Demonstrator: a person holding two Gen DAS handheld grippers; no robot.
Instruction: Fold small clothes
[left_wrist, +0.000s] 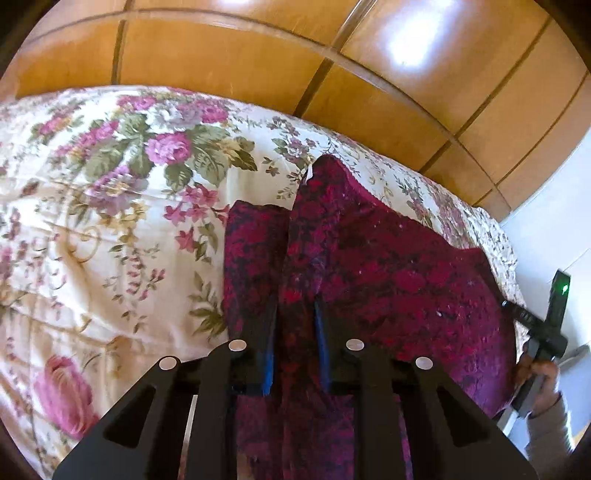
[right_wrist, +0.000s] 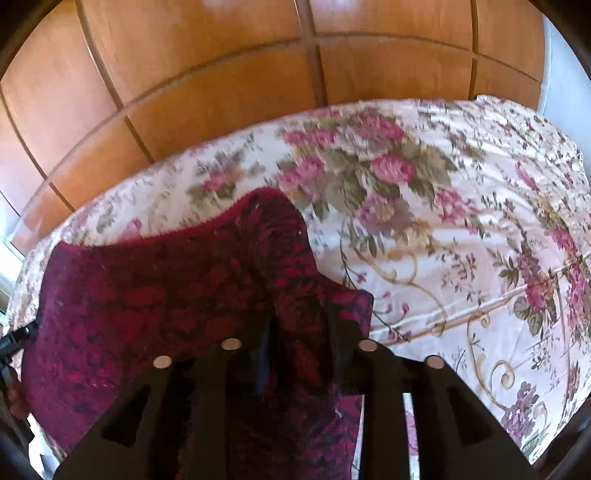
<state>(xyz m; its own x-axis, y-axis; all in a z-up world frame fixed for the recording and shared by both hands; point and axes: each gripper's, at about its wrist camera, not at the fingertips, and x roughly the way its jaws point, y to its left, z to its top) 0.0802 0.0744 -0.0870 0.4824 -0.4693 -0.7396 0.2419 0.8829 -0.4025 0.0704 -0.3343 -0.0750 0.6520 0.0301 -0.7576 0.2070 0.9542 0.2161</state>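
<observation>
A dark red and black patterned garment (left_wrist: 388, 266) is held up over a floral bedspread (left_wrist: 92, 221). My left gripper (left_wrist: 295, 306) is shut on one edge of the garment, the cloth pinched between its blue-padded fingers. My right gripper (right_wrist: 299, 314) is shut on the opposite edge of the same garment (right_wrist: 147, 295). The cloth hangs stretched between the two grippers, with a raised fold rising from each grip. The right gripper also shows at the far right of the left wrist view (left_wrist: 546, 332), held by a hand.
The bedspread (right_wrist: 461, 240) covers the bed under the garment. Glossy wooden wardrobe panels (left_wrist: 258, 55) stand behind the bed. A white wall (left_wrist: 554, 221) lies to one side.
</observation>
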